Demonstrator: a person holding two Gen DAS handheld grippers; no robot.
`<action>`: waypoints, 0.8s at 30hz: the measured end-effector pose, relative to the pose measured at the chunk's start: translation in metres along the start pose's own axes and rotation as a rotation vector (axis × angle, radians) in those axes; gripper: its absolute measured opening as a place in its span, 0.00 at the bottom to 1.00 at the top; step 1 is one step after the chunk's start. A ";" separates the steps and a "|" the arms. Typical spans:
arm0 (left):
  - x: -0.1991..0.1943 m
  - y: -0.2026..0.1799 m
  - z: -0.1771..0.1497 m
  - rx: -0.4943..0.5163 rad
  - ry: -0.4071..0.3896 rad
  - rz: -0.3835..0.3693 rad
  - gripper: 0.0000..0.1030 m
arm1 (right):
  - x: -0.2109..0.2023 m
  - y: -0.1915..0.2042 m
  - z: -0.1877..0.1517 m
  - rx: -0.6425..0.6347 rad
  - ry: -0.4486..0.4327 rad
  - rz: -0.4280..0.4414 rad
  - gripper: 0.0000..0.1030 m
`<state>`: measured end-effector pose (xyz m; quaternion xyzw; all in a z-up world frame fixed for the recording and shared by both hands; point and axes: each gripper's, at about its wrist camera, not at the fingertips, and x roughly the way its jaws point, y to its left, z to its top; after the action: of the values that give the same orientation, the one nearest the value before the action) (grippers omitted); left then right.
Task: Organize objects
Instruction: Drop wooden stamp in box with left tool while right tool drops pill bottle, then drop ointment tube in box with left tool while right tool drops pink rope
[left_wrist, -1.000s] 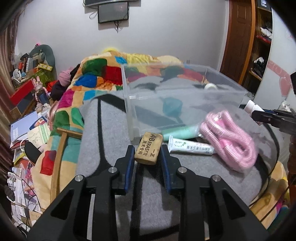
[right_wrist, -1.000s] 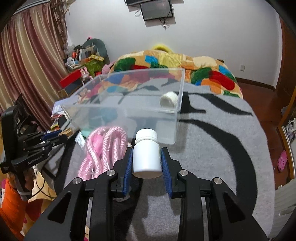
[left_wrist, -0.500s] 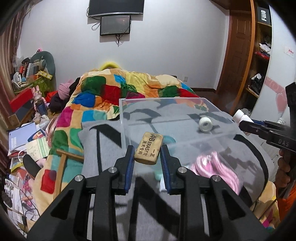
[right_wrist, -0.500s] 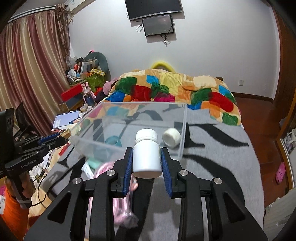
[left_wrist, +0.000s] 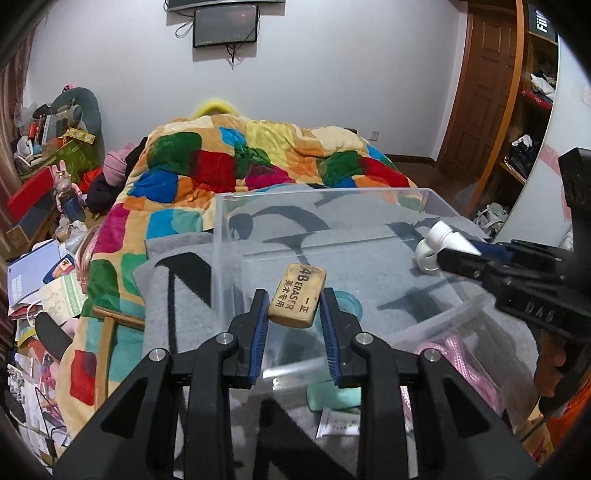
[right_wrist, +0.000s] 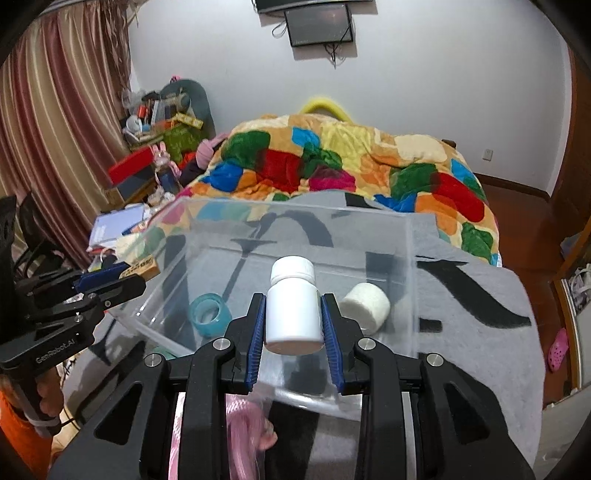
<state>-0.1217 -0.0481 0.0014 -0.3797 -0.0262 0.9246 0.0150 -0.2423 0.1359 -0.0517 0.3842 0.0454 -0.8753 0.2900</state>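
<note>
Item 1. Left gripper (left_wrist: 295, 314): fingers clenched on a tan eraser (left_wrist: 297, 295) printed "4B ERASER", held tilted above the near left part of the clear plastic bin (left_wrist: 258, 206). In the right wrist view this gripper (right_wrist: 110, 282) shows at 9 o'clock, at the bin's left wall.

Item 2. Right gripper (right_wrist: 293, 321): fingers grasping a white bottle (right_wrist: 293, 306) with a ribbed white cap, upright, held over the bin's near edge. In the left wrist view it enters from 3 o'clock, with the bottle (left_wrist: 448, 236) at the bin's right rim.

Item 3. Clear plastic bin (right_wrist: 410, 266): rectangular, open-topped, standing on a grey blanket (right_wrist: 480, 332) with black markings. Inside: a teal tape roll (right_wrist: 208, 314) toward 9 o'clock from the bottle, lying on the bin floor, and a white roll (right_wrist: 365, 306) toward 3 o'clock, on its side near the right wall. The two rolls lie well apart.

Item 4. Outside the bin, nearer the camera: pink coiled rope (right_wrist: 243, 424), partly blurred, at 6 o'clock in the right wrist view; a mint-green object (left_wrist: 332, 397) and a white tube end (left_wrist: 338, 422) just beside it at 6 o'clock in the left wrist view.

Item 5. Bed: multicoloured patchwork quilt (left_wrist: 240, 162) beyond the bin at 12 o'clock.
</note>
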 end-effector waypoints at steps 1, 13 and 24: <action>0.002 -0.001 0.000 -0.001 0.004 -0.002 0.27 | 0.003 0.001 0.000 -0.004 0.006 0.000 0.26; 0.014 -0.010 0.004 0.020 0.026 0.010 0.28 | 0.024 0.002 0.000 -0.008 0.078 -0.011 0.26; -0.029 -0.021 -0.012 0.074 -0.058 0.035 0.58 | -0.019 0.012 -0.016 -0.062 0.005 -0.022 0.50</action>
<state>-0.0927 -0.0275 0.0141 -0.3523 0.0144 0.9357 0.0123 -0.2153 0.1393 -0.0479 0.3769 0.0774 -0.8756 0.2920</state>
